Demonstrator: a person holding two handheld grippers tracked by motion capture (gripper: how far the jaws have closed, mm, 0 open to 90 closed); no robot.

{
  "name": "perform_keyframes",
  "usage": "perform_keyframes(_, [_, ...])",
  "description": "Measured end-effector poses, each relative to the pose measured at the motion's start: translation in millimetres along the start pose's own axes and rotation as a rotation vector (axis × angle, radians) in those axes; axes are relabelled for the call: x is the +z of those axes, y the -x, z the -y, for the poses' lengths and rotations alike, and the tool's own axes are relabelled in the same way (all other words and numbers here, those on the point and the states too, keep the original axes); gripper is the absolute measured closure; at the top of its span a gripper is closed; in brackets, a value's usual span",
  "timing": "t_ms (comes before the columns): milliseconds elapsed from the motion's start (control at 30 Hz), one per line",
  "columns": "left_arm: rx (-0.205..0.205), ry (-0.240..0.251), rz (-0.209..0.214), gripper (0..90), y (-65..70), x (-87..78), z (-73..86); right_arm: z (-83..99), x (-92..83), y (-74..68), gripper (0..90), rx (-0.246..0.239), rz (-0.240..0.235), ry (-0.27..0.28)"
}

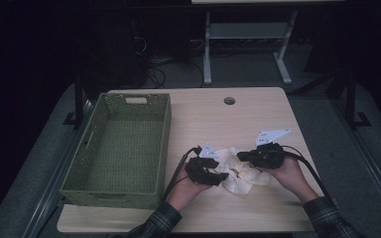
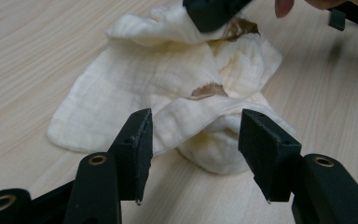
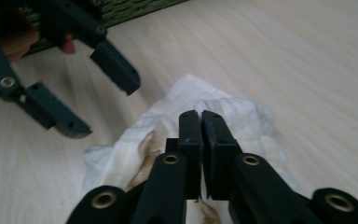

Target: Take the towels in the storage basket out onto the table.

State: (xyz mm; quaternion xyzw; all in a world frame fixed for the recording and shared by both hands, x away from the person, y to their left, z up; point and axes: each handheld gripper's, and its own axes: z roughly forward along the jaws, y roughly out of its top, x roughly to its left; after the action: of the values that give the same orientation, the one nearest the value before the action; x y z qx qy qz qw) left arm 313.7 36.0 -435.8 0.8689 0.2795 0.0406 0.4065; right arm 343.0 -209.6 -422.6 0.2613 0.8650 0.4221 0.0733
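on the table, green basket bare inside, cloth beside, left tool released, right tool clenched.

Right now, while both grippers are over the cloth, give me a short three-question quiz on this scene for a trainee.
1. True or false: the cream crumpled cloth lies inside the green woven basket.
2. Multiple choice: in the left gripper view, the jaws of the left gripper stand A) well apart, with a fold of the cloth lying between them; B) pressed together; C) clamped on the basket's rim.
3. What colour are the stains on the cloth?

Key:
1. False. It lies on the light wooden table, to the right of the basket.
2. A.
3. Brown.
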Motion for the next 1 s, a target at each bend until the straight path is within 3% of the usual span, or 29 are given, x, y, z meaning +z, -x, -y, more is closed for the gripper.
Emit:
perform_keyframes(33, [-0.010,0.001,-0.001,44.3,-1.6,0.8,0.9,1.1,2.5,0.2,76.5,0.009,-0.035,-0.013])
perform_keyframes(200, [-0.005,-0.003,-0.003,44.3,-3.2,0.7,1.3,-0.4,-6.2,4.2,71.2,0.004,-0.015,0.019])
perform_keyframes(233, [-0.014,0.002,-0.007,44.3,-3.4,1.2,1.5,-3.5,-17.2,11.7,71.1,0.022,0.009,0.063])
perform_keyframes(300, [-0.013,0.000,-0.008,44.4,-3.8,1.3,1.5,-5.0,-26.1,21.4,71.9,0.030,0.036,0.090])
perform_keyframes(467, [-0.005,-0.009,-0.008,44.3,-3.7,2.6,1.2,-2.6,-34.6,44.3,72.6,0.076,0.086,0.092])
perform_keyframes(600, [-0.013,-0.010,-0.007,44.3,-3.0,4.1,2.0,1.9,-28.5,53.8,71.9,0.095,0.090,0.066])
perform_keyframes(767, [-0.011,-0.010,-0.010,44.3,-4.0,3.3,2.2,6.0,-2.1,63.9,70.3,0.123,0.028,0.009])
perform_keyframes(1000, [-0.009,-0.016,-0.017,44.4,-6.1,2.7,2.5,15.1,21.8,63.6,70.5,0.131,-0.052,-0.083])
